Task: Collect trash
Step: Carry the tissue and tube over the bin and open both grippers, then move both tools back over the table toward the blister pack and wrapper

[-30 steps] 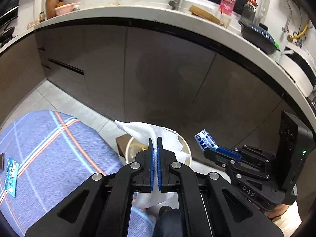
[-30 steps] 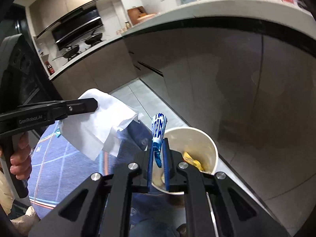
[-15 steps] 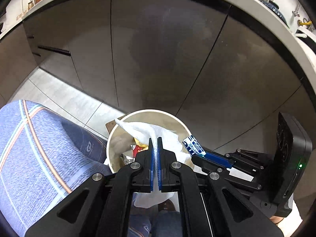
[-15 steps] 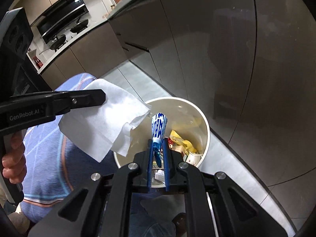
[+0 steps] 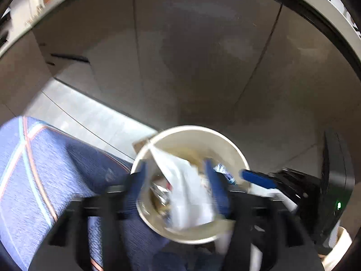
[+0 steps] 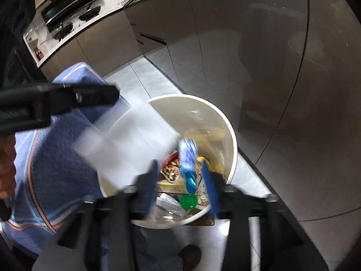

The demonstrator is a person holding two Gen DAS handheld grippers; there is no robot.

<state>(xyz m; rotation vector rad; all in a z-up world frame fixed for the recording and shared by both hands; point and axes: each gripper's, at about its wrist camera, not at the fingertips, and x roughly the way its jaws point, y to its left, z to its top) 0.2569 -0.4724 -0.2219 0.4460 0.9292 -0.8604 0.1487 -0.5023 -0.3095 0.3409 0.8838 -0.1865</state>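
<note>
Grey cabinet fronts (image 5: 203, 67) curve around me in a kitchen with a pale tiled floor (image 6: 144, 76), and a stove (image 6: 74, 20) sits on the far counter. On the floor at the foot of the cabinets stands a round cream bin (image 6: 232, 135), just beside the corner of a blue cloth with orange and pale stripes (image 5: 33, 169).

My left hand-held gripper (image 5: 176, 180) hangs over the bin's near rim. Its jaws have just been opening and now stand wide apart, blue pads (image 5: 212, 180) clear of the white tissue (image 5: 185, 189). The tissue lies loose between them, blurred, inside the mouth of the bin; I cannot tell whether it is touching the rubbish underneath.

My right hand-held gripper (image 6: 179, 178) hangs over the same bin from the other side. Its jaws have also just been opening, and the blue-and-white wrapper (image 6: 187, 158) sits upright between the spread pads, blurred, with neither pad pressing on it. Below it in the bin lie a packet printed with nuts (image 6: 170, 169), a green round lid (image 6: 188, 202), some yellow scraps (image 6: 216, 166) and other packaging.

In the right wrist view the tissue shows as a pale smear across the bin's left rim, under the black finger of my left hand-held gripper.
</note>
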